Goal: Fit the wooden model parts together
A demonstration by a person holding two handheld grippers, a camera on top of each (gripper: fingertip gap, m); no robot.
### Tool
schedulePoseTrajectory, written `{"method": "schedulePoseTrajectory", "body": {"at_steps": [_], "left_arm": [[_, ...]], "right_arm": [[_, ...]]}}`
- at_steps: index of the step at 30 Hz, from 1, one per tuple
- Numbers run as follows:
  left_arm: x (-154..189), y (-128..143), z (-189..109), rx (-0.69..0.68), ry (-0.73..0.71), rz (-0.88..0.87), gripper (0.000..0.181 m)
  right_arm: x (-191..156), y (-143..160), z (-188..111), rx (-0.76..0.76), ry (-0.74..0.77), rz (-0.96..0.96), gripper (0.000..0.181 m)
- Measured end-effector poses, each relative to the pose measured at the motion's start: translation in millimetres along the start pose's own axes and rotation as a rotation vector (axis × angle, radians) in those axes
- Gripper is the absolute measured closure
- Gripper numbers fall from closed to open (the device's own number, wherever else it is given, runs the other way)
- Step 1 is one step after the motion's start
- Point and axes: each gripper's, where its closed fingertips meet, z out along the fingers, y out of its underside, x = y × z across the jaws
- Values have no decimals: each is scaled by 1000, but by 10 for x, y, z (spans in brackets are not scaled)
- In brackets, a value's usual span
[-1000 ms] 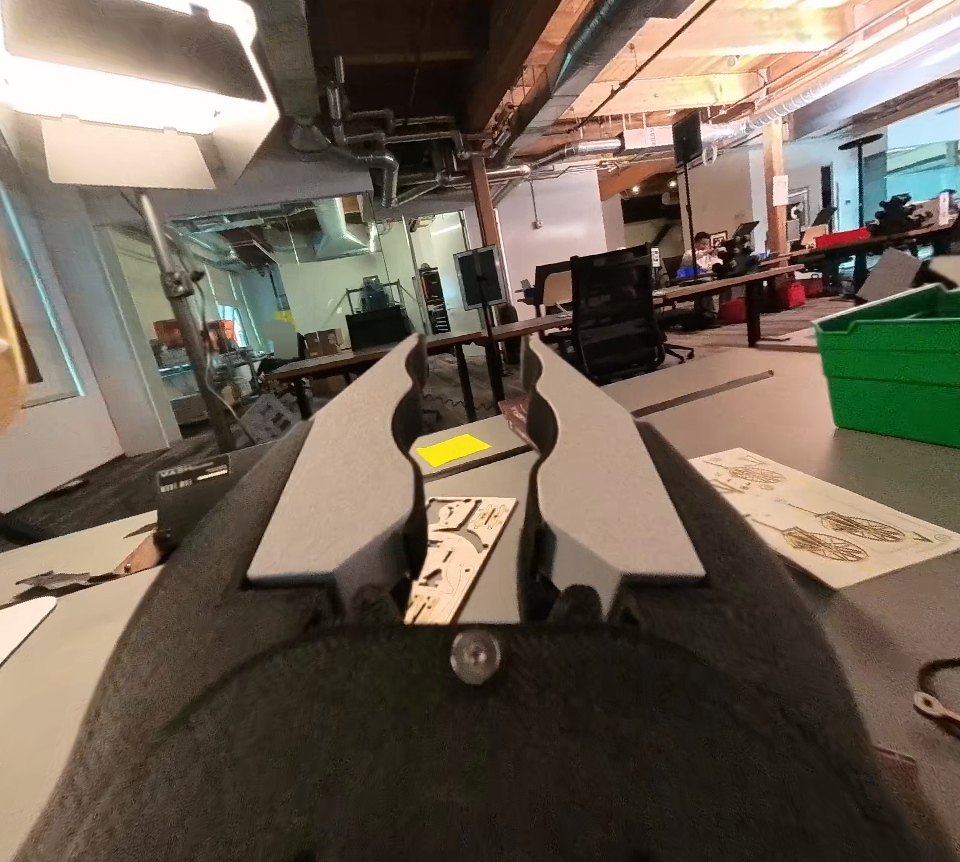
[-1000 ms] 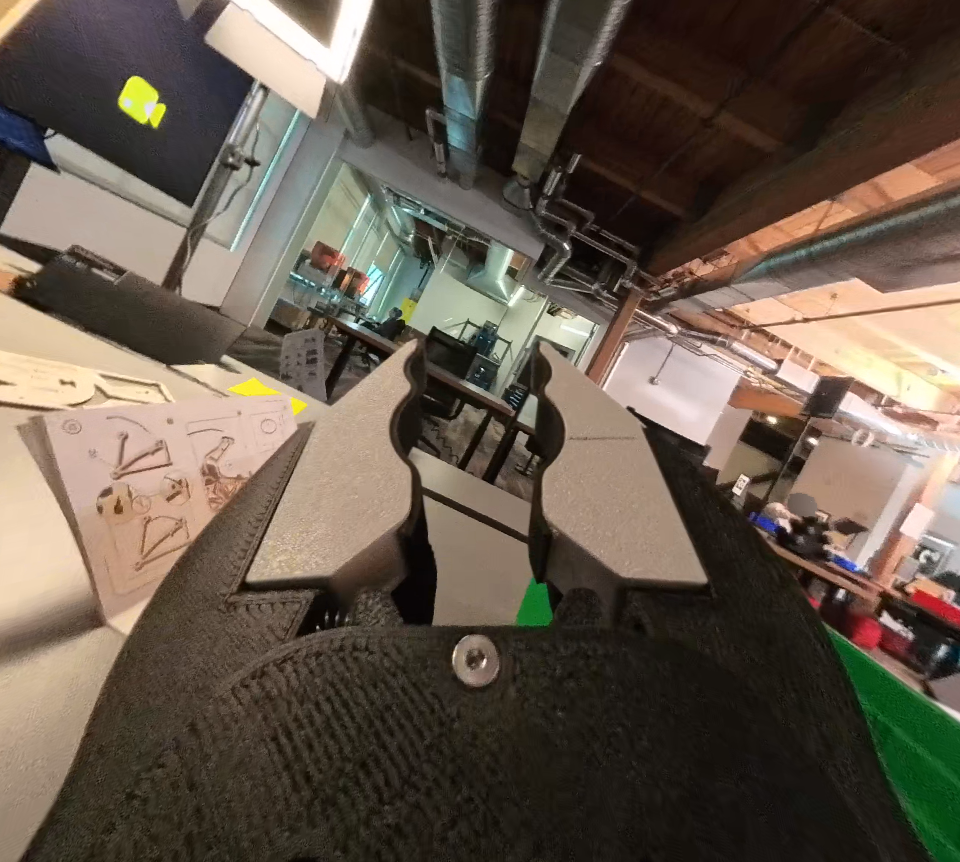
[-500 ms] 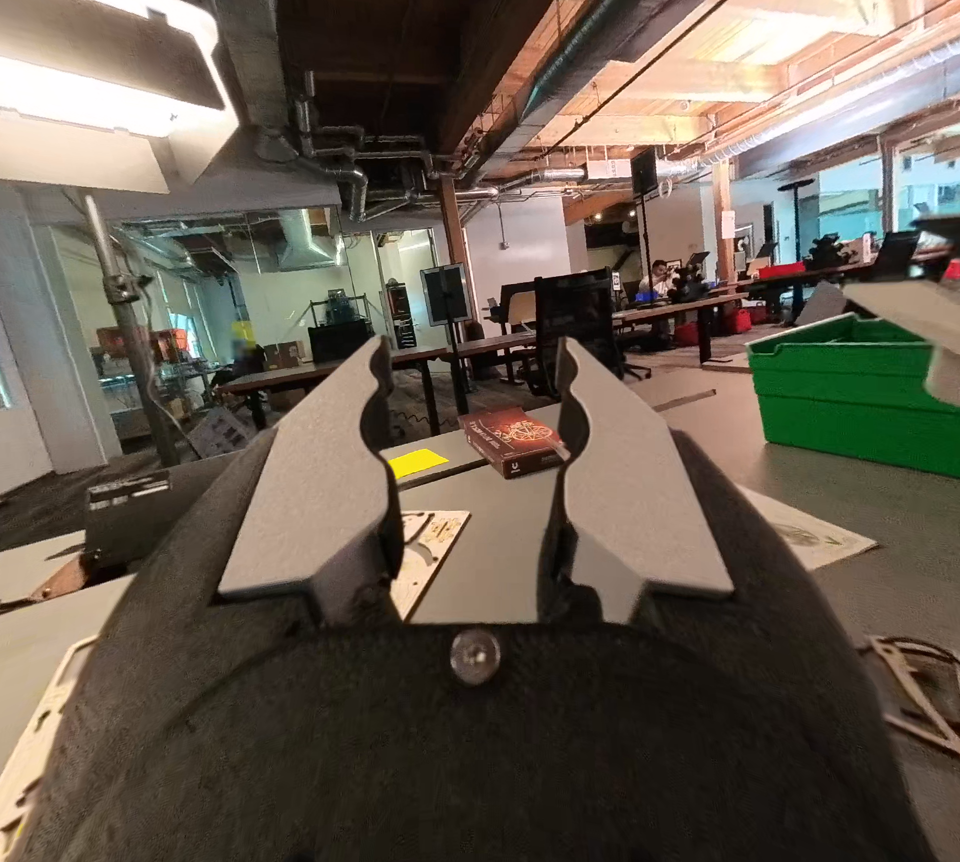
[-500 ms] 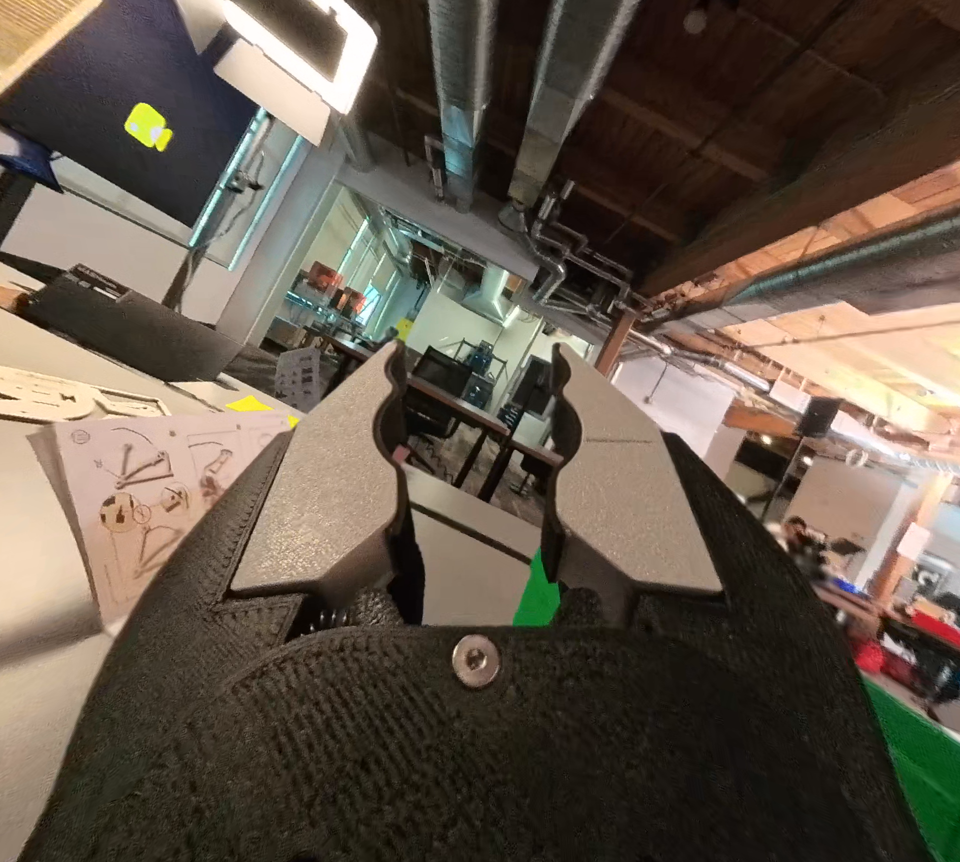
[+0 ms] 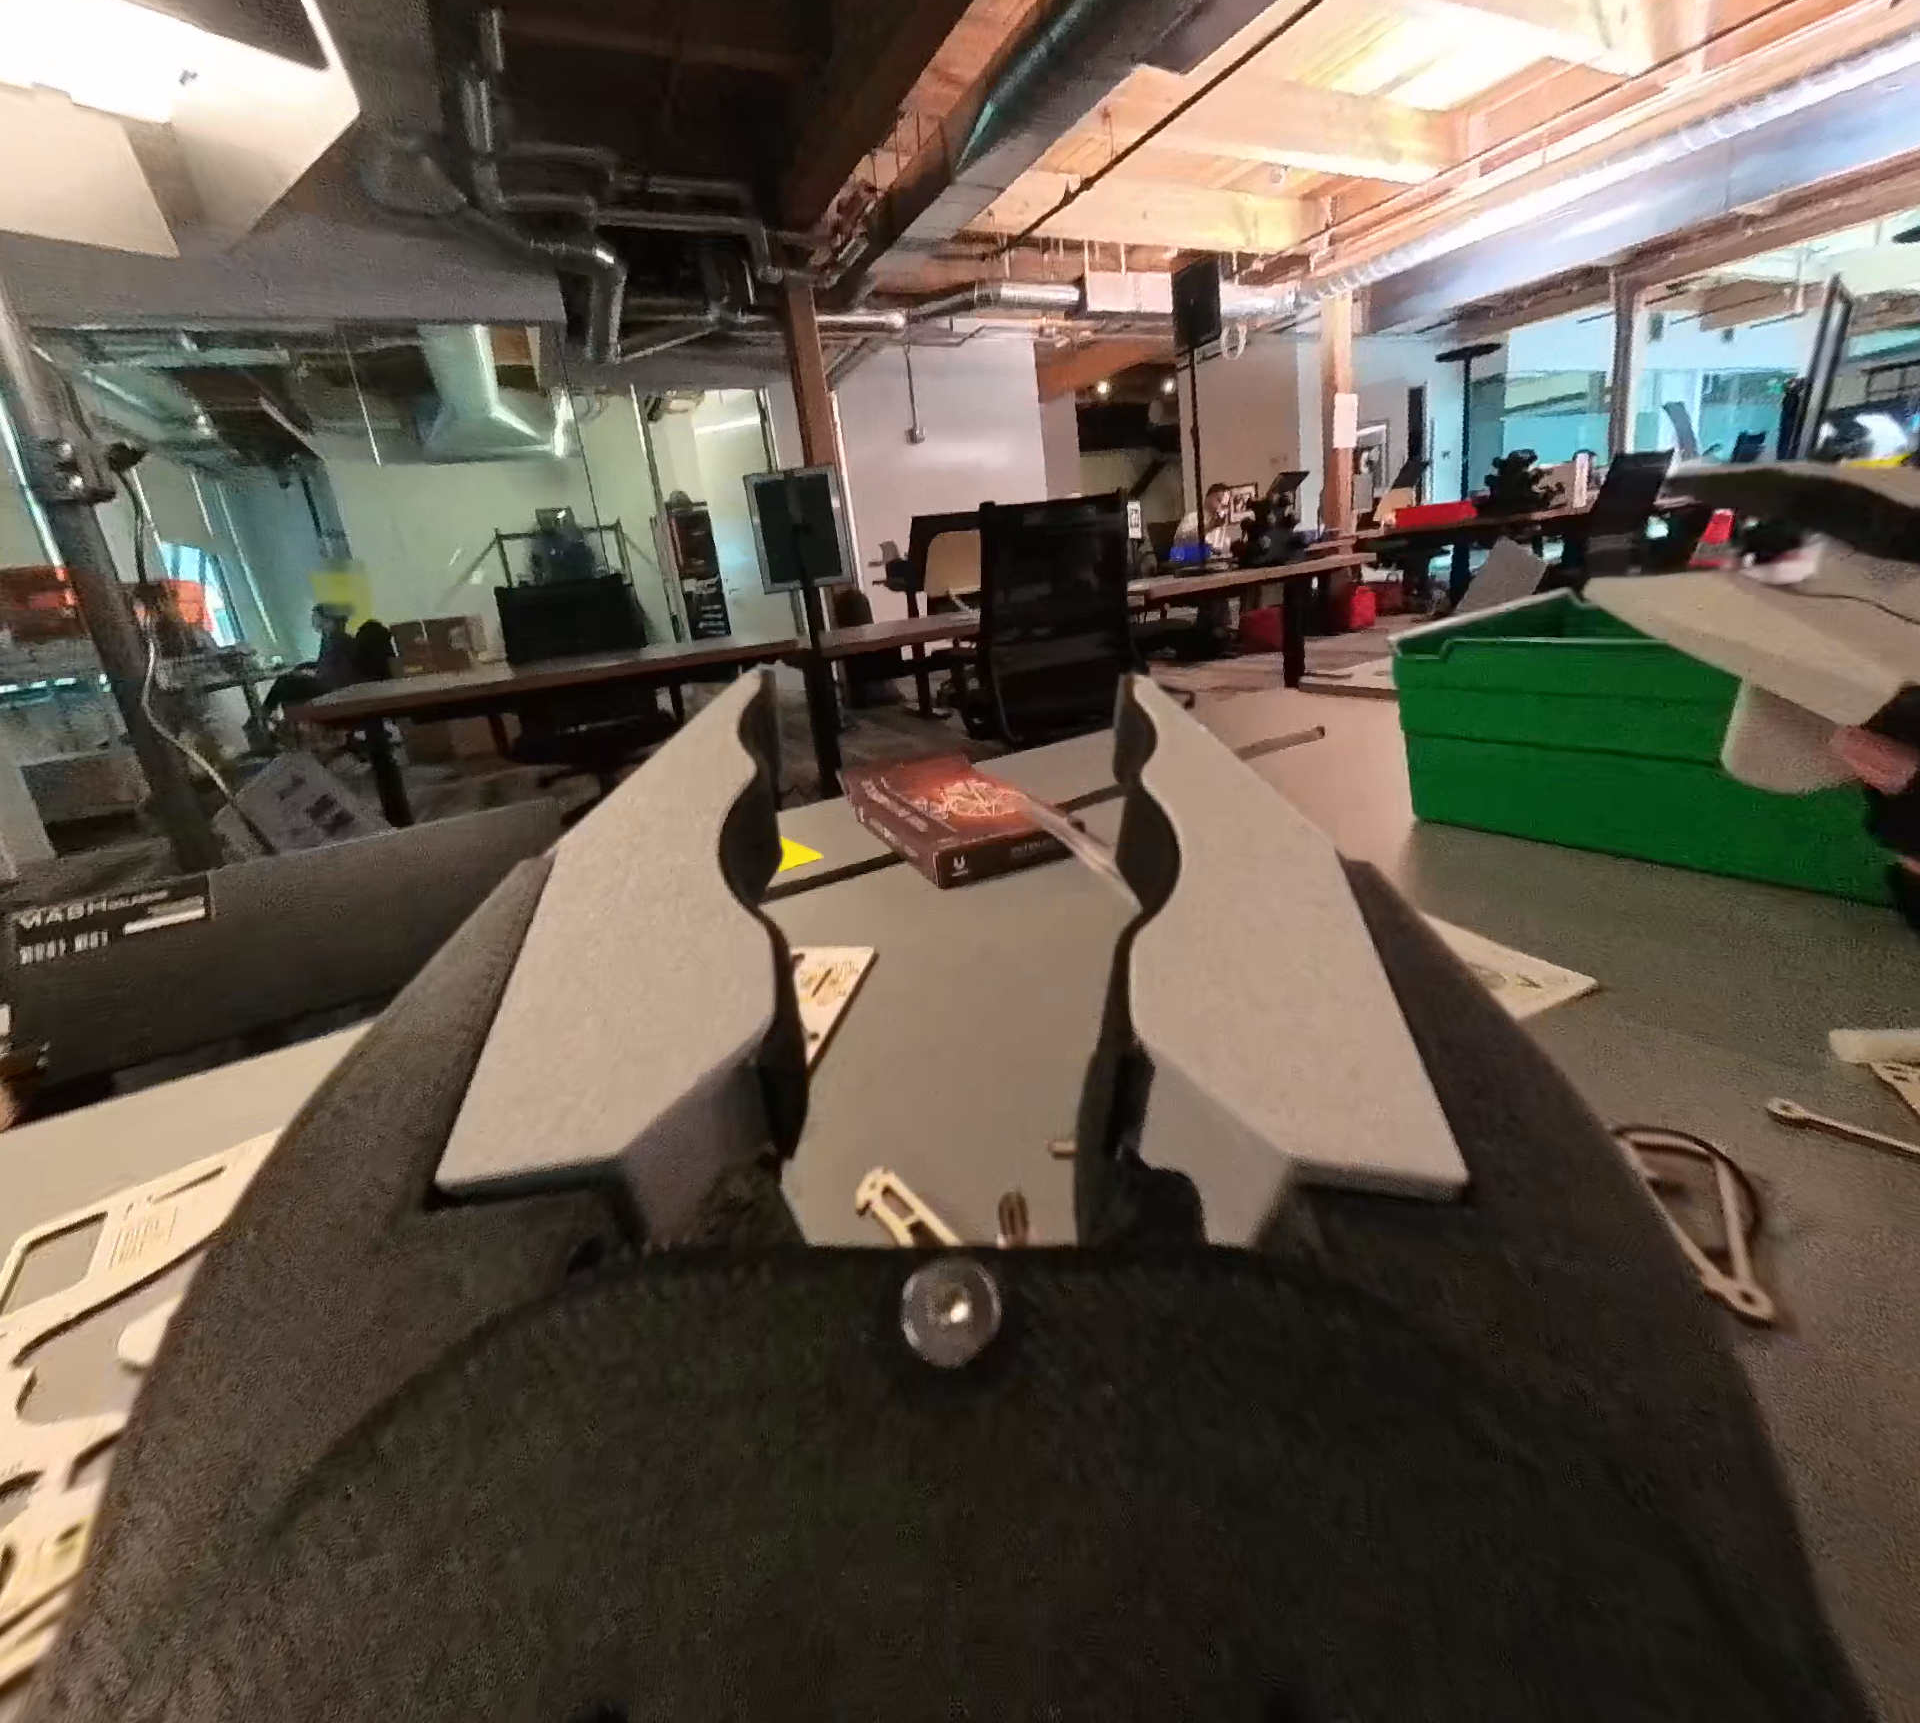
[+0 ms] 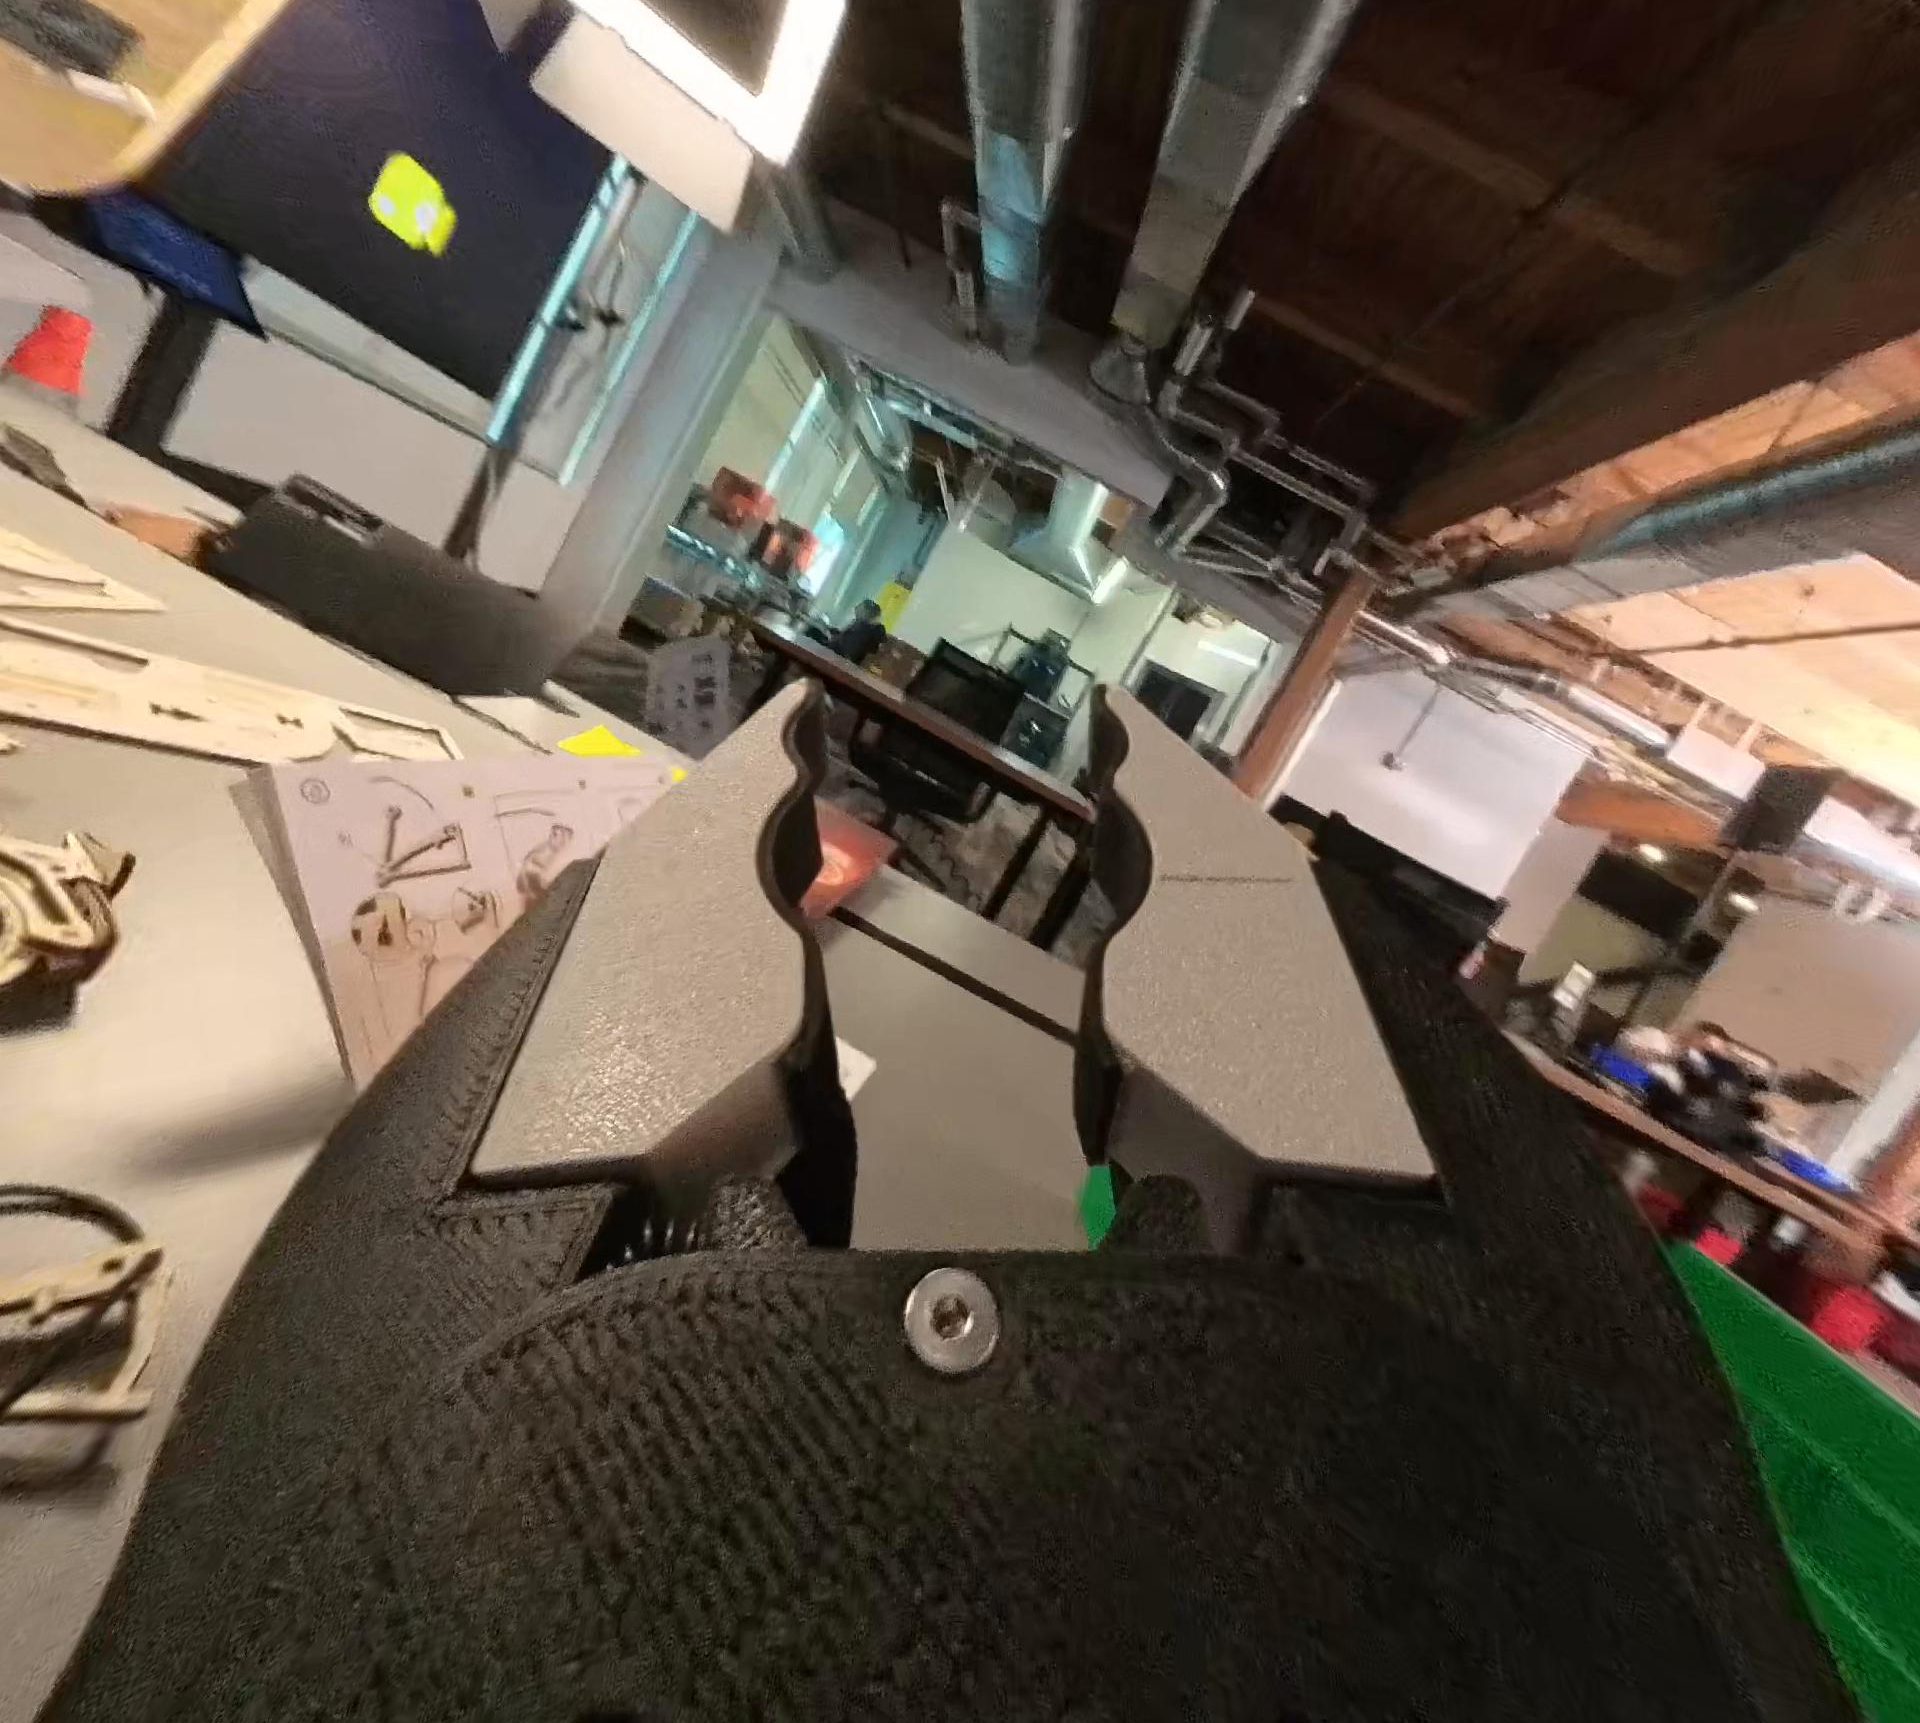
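Note:
My left gripper (image 5: 948, 697) is open and empty above the grey table (image 5: 987, 1029). Small loose wooden parts (image 5: 899, 1208) lie on the table between its fingers, and a thin looped wooden part (image 5: 1704, 1226) lies to the right. A cut-out wooden sheet (image 5: 62, 1278) lies at the lower left. My right gripper (image 6: 956, 707) is open and empty, tilted up. Wooden model pieces (image 6: 62, 1299) and a partly built wooden assembly (image 6: 42, 915) lie to its left. Wooden sheets (image 6: 208, 717) lie farther left. The right gripper's grey fingers (image 5: 1766, 634) show at the right edge of the left wrist view.
A green bin (image 5: 1579, 738) stands on the right and also shows in the right wrist view (image 6: 1829, 1424). A dark red box (image 5: 951, 806) lies ahead. An instruction sheet (image 6: 416, 884) lies on the table, also visible in the left wrist view (image 5: 1517, 982). A black case (image 5: 208, 935) sits at left.
Both grippers have opened wider. The left gripper has moved right and lower over the table. The right gripper has swung so that wooden pieces now show at its left.

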Motion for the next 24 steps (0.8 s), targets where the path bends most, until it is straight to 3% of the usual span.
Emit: {"method": "schedulePoseTrajectory", "body": {"at_steps": [10,14,17,19,22,24], "left_arm": [[154,24,-62,-32,28,49,121],[186,42,-71,-48,43,53,120],[402,63,-78,-58,146,113,115],[549,75,-98,-58,221,147,125],[870,83,-192,-43,411,186,173],[1021,120,-246,-62,510,194,181]], "right_arm": [[-11,1,-93,-23,-7,7,141],[-175,-10,-78,-14,-92,3,140],[-337,-5,-82,-9,-182,-4,147],[-554,-50,-99,11,-289,-18,156],[-961,-116,-175,24,-527,-20,181],[-1009,-181,-203,46,-575,13,181]]}}
